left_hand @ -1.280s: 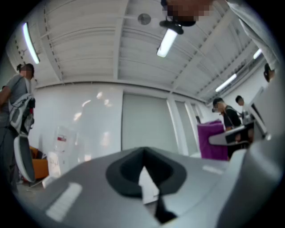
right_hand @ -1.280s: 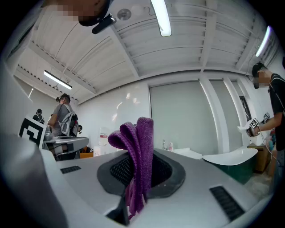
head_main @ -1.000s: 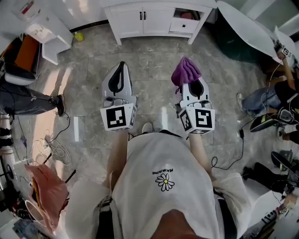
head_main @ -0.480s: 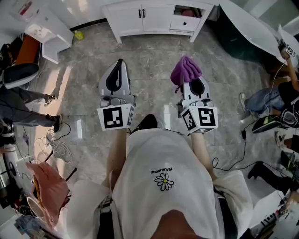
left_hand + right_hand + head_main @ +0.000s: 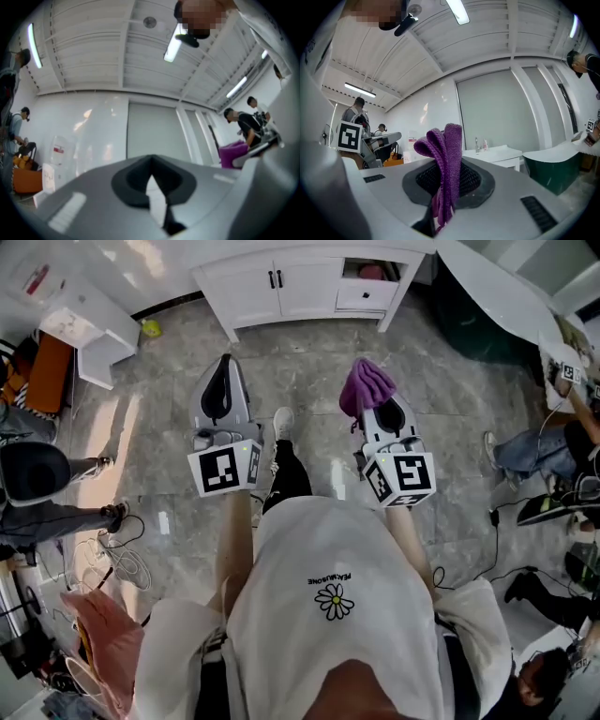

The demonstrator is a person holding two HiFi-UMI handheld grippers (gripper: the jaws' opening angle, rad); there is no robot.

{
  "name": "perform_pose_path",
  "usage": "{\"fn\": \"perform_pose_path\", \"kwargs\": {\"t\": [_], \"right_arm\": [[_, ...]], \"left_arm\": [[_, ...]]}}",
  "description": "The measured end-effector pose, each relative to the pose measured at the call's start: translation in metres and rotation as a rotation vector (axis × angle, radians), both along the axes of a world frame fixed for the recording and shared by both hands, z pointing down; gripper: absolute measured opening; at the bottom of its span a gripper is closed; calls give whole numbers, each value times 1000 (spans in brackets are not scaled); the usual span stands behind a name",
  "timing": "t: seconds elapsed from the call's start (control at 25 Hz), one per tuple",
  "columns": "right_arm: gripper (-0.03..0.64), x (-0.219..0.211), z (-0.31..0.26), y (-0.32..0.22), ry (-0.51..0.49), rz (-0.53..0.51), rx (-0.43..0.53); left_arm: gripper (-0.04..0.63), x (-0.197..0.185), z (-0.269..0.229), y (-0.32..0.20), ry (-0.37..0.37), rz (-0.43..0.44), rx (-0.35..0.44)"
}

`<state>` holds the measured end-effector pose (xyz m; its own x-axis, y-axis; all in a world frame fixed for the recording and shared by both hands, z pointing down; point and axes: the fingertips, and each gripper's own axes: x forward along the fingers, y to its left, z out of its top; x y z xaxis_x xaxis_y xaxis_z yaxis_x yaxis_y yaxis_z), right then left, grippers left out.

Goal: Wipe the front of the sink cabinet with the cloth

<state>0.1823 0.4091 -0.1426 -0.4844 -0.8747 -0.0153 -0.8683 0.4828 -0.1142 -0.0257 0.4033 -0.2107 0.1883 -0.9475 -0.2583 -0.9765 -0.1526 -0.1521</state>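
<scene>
1. Moved closer to sink cabinet (image 5: 300,287) vs 1 s ago: R gripper (image 5: 373,407) jaws clamped on purple cloth (image 5: 366,385); L gripper (image 5: 225,371) jaws together, empty.
2. Cabinet well apart yet.
3. Approach step; next, bring cloth onto its front.

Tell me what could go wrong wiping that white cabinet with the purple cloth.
The purple cloth sits bunched between the jaws of the right gripper, held by a fold; pressed against the cabinet it may slip out. The cabinet's drawer stands open, so cloth or jaws could snag on it.
</scene>
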Motion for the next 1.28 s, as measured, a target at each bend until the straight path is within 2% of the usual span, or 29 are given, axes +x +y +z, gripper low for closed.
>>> {"fn": "perform_pose_path", "kwargs": {"t": [0.2, 0.32, 0.72, 0.84, 0.96, 1.16, 1.28], "right_arm": [[49, -19, 8, -57, 19, 29, -25], [51, -30, -1, -109, 31, 71, -16], [51, -83, -21, -279, 48, 167, -27], [51, -105, -29, -323, 53, 175, -21], [51, -123, -35, -357, 68, 172, -17], [51, -135, -27, -389, 94, 156, -39], [51, -138, -22, -405, 88, 147, -59]], "left_arm": [[5, -19, -2, -71, -16, 34, 3], [5, -34, -11, -132, 4, 57, 14], [5, -75, -30, -309, -12, 129, 12], [5, -92, -31, -344, -9, 151, 10], [5, -106, -21, -375, -15, 153, -28], [5, -112, -5, -402, 36, 154, -65], [5, -114, 7, -414, 20, 151, -106]]}}
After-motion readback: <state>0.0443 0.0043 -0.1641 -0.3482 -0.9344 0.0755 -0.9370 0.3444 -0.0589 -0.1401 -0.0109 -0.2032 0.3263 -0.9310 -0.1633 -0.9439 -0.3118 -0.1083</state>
